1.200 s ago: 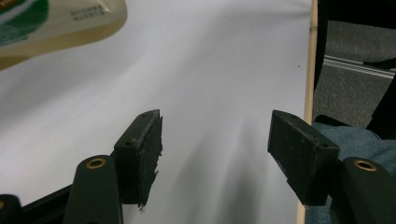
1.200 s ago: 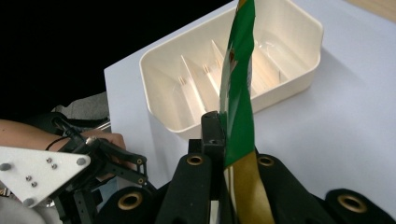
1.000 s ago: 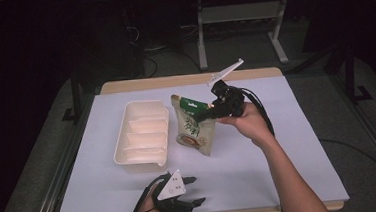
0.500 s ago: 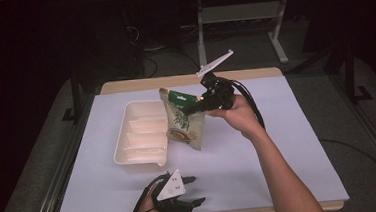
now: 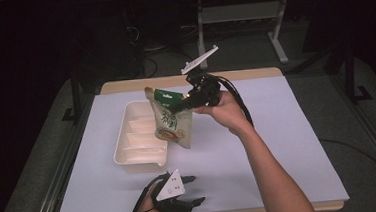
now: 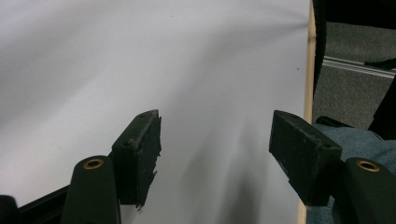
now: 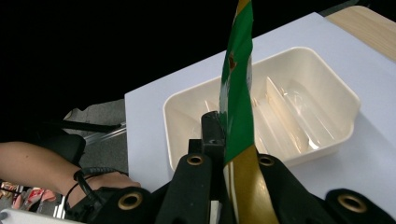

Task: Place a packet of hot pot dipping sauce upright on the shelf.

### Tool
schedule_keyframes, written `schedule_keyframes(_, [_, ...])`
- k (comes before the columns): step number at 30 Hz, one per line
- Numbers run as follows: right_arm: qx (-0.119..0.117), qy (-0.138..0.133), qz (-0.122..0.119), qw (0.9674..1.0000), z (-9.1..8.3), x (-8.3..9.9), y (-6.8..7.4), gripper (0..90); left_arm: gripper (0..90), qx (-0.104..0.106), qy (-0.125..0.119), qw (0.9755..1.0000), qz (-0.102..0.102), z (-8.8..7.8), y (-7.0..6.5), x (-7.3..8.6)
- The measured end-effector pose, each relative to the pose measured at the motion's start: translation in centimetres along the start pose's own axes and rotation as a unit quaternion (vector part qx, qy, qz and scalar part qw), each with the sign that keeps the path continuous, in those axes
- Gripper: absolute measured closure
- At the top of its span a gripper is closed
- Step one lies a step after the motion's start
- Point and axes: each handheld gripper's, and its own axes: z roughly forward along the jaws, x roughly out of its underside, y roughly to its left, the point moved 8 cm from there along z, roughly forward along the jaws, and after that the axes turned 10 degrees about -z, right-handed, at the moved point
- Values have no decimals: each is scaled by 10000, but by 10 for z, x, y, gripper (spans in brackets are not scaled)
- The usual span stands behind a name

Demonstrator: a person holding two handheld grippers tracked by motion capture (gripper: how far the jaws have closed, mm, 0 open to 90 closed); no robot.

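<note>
High view: right hand-held gripper [image 5: 180, 105] clamps a green pouch [image 5: 170, 121] beside the bare compartmented tray [image 5: 139, 139]; left hand-held gripper [image 5: 193, 191] gapes.

One pouch [image 5: 171, 121], one tray [image 5: 137, 138], two tongs [image 5: 182, 105].

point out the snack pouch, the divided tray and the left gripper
snack pouch [image 5: 171, 121], high view, front panel
divided tray [image 5: 128, 158], high view, near rim
left gripper [image 5: 194, 189], high view, between its fingertips
</note>
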Motion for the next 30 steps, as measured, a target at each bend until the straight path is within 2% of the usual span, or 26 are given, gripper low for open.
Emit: schedule_keyframes(30, [-443,61,-377,9983,51,-38,19,895,326,7,-19,10000,59,-1,0,-1])
